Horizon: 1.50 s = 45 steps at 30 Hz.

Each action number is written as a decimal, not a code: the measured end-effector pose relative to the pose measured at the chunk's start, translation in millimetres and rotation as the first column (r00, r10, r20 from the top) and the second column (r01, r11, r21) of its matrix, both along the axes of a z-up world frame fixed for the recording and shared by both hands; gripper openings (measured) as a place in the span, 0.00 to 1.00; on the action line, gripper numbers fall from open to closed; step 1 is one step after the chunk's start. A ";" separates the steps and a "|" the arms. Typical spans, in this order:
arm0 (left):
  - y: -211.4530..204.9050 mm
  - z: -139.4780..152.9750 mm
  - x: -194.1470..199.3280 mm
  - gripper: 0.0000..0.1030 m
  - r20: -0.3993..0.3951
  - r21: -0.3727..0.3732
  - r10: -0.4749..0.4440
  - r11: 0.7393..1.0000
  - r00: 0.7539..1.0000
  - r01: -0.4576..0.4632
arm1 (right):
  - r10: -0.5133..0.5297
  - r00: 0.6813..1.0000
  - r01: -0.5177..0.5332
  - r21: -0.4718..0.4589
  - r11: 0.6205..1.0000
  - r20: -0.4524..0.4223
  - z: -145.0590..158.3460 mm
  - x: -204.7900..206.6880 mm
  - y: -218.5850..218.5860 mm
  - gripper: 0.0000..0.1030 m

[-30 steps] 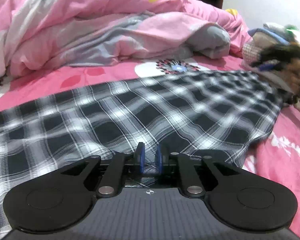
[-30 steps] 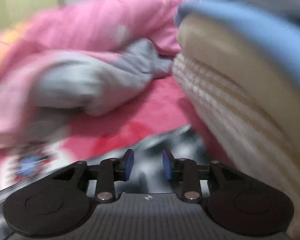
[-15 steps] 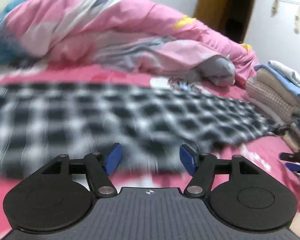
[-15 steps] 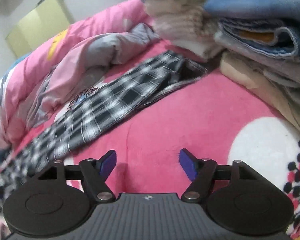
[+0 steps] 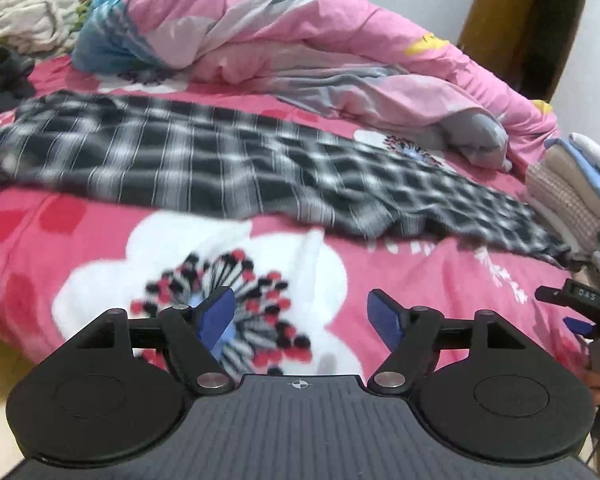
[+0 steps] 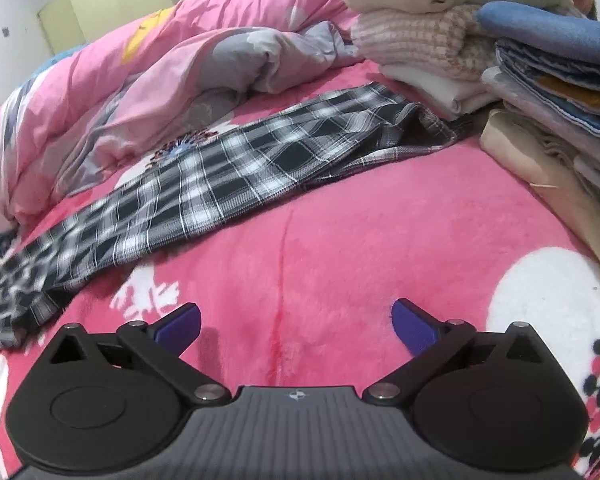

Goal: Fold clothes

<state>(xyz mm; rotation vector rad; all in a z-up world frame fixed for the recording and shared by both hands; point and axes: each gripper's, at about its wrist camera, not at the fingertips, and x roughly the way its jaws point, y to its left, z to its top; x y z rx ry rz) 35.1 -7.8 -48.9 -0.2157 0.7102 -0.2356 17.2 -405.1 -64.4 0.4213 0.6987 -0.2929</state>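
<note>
A black-and-white checked garment (image 5: 260, 168) lies stretched flat across the pink bed (image 5: 80, 240), a crumpled pink quilt (image 5: 300, 48) beyond it. Nearer, the left tool (image 5: 301, 314) and right tool (image 6: 296, 322) are both opening, nothing between their pads. Folded clothes (image 6: 500, 48) are stacked at the far right.

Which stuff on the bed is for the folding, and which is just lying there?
For the folding:
- checked garment, laid out long on the bed
- left gripper and right gripper, both opening, nothing between their jaws

Just lying there:
- pink quilt
- pile of folded clothes
- flowered bedspread
</note>
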 end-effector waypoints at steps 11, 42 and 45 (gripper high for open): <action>27.1 -7.0 -17.6 0.72 -0.017 -0.092 0.090 0.992 0.996 -0.091 | 0.014 1.000 -0.014 -0.004 1.000 -0.001 1.0 -5.5 1.4 1.00; 61.3 -5.5 81.0 0.77 -0.021 -0.186 0.240 0.953 0.970 -0.240 | -0.028 0.999 0.028 0.003 1.000 -0.018 1.6 4.1 -4.1 1.00; 91.4 -7.1 70.6 0.77 -0.008 -0.217 0.330 0.921 0.944 -0.323 | -0.031 0.999 0.030 -0.057 0.998 -0.018 6.7 5.2 5.1 1.00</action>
